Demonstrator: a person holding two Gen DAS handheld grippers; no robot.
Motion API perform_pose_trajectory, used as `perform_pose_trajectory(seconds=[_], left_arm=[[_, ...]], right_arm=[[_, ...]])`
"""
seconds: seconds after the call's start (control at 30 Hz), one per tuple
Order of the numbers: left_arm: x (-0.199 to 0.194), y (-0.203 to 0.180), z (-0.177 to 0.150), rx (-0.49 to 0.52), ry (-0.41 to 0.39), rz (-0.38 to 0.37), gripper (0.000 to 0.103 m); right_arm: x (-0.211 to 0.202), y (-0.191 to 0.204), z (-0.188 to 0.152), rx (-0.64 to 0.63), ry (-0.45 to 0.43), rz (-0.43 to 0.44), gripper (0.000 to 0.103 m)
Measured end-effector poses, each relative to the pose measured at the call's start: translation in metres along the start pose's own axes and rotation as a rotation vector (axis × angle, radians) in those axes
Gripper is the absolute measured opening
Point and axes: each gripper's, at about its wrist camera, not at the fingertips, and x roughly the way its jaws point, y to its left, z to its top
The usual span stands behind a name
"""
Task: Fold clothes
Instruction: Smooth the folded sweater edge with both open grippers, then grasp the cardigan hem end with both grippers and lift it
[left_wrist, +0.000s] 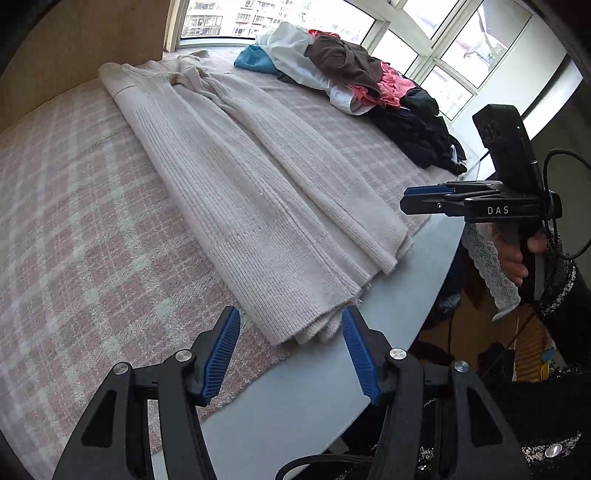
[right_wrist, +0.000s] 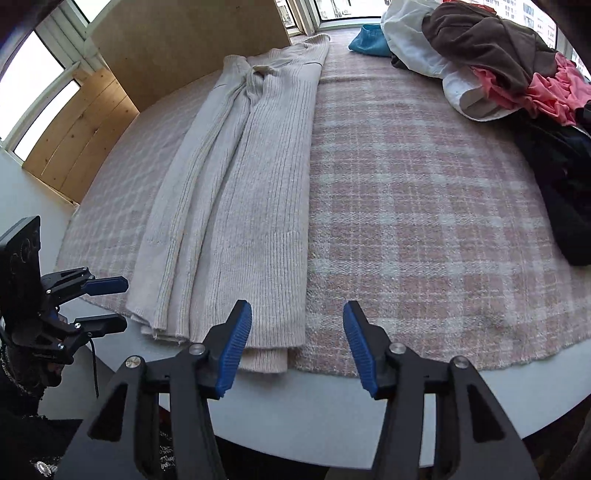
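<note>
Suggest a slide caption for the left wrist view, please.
Open left gripper hovers before a cream knit garment on the plaid blanket.

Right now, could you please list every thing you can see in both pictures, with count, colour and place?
knit garment: one, cream, folded lengthwise on the blanket, hem at the near edge
blanket: one, pink and white check, spread over the table
table: one, pale grey, bare along the near rim
clothes pile: one heap, white, brown, pink, blue, black, far right by the windows
wooden board: one, tan, far left
left gripper: black, blue pads, open
right gripper: black, blue pads, open
</note>
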Motion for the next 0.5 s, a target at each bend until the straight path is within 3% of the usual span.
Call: perform_pose_trajectory(seconds=[0.17,0.4,0.43,0.5], left_arm=[[0.020,0.000,0.001,-0.087,0.015,0.006,0.054],[0.027,-0.005,0.009,-0.089,0.024,0.041,0.051],[0.027,-0.005,0.012,-0.096,0.028,0.042,0.048],[0.028,-0.003,0.015,-0.104,0.035,0.053,0.037]], right_arm=[[0.012,0.003,-0.005,-0.005,0.006,-0.016,0.051],[0.021,0.009,-0.011,-0.026,0.024,-0.035,0.050],[0.021,0.011,-0.011,-0.036,0.030,-0.033,0.047],[0.023,0.016,-0.011,-0.070,0.044,-0.007,0.029]])
